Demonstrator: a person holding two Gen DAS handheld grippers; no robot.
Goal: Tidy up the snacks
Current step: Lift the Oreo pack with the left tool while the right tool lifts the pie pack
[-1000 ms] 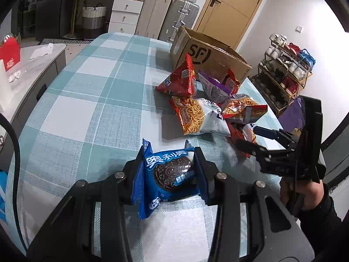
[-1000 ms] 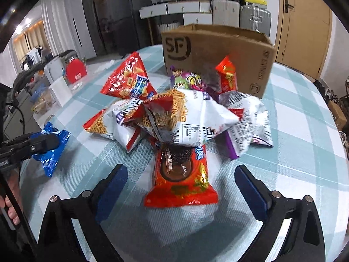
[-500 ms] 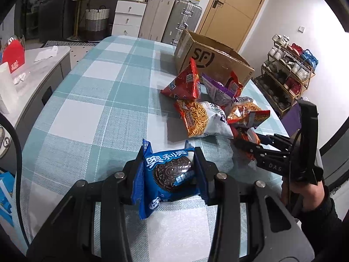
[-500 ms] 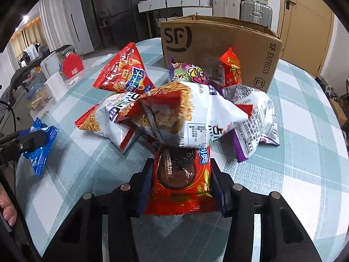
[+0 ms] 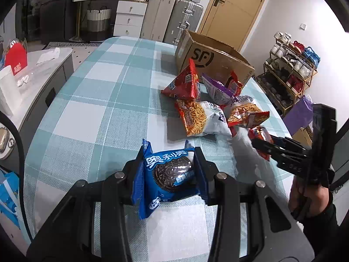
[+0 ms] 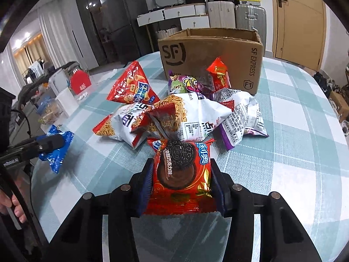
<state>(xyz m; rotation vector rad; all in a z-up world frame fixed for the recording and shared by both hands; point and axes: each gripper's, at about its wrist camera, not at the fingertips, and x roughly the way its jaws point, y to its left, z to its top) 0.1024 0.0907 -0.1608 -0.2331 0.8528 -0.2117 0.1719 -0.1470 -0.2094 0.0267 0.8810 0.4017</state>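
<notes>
My left gripper (image 5: 169, 170) is shut on a blue Oreo pack (image 5: 168, 174) and holds it above the checked table; it also shows at the left of the right wrist view (image 6: 51, 145). My right gripper (image 6: 181, 174) is shut on a red Oreo pack (image 6: 182, 174), lifted a little off the table in front of the snack pile. The pile holds noodle snack bags (image 6: 174, 118), a red cone-snack bag (image 6: 130, 87) and a purple bag (image 6: 187, 83). The open SF cardboard box (image 6: 209, 54) stands behind the pile.
The teal checked table (image 5: 104, 100) stretches left of the pile. A grey side counter (image 5: 32, 76) with a red bag stands beyond the left edge. A shoe rack (image 5: 290, 74) is at the far right. Suitcases and drawers (image 5: 130, 17) line the back wall.
My right gripper closed on the red Oreo pack and pulled it back and up from under the noodle bags. My left gripper kept its hold on the blue pack and rose slightly.
</notes>
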